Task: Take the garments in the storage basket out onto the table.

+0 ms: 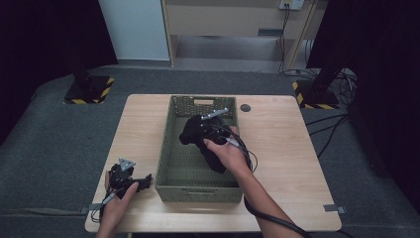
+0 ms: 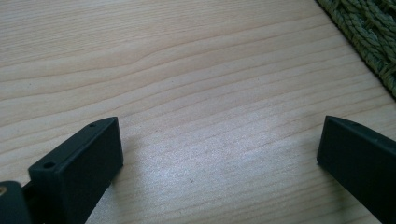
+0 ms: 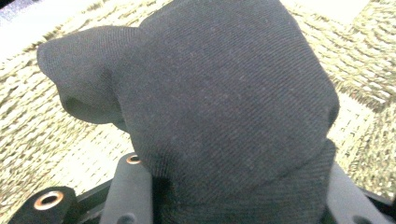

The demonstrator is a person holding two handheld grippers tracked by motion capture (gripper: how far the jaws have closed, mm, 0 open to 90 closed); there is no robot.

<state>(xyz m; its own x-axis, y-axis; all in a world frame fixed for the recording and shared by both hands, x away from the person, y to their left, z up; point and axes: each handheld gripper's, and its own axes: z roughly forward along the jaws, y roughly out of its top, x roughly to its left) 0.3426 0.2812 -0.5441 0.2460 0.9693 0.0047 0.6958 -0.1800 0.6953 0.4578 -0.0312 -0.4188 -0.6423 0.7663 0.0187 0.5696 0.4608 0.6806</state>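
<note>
Item: my right tongs (image 1: 198, 130), forearm angled in over the green woven rectangular basket (image 1: 168, 148), pinch a bunched black knitted cloth (image 3: 224, 102) above the basket's floor. Item: my left tongs (image 1: 143, 182), spread with nothing between them, rest low on the pale wooden worktop (image 2: 187, 70) beside the basket's near-left corner.

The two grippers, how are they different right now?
The right gripper is shut on a black cloth; the left gripper is open and holds nothing. The right one is over the green basket; the left one rests on the table beside it. Both have black fingers.
</note>
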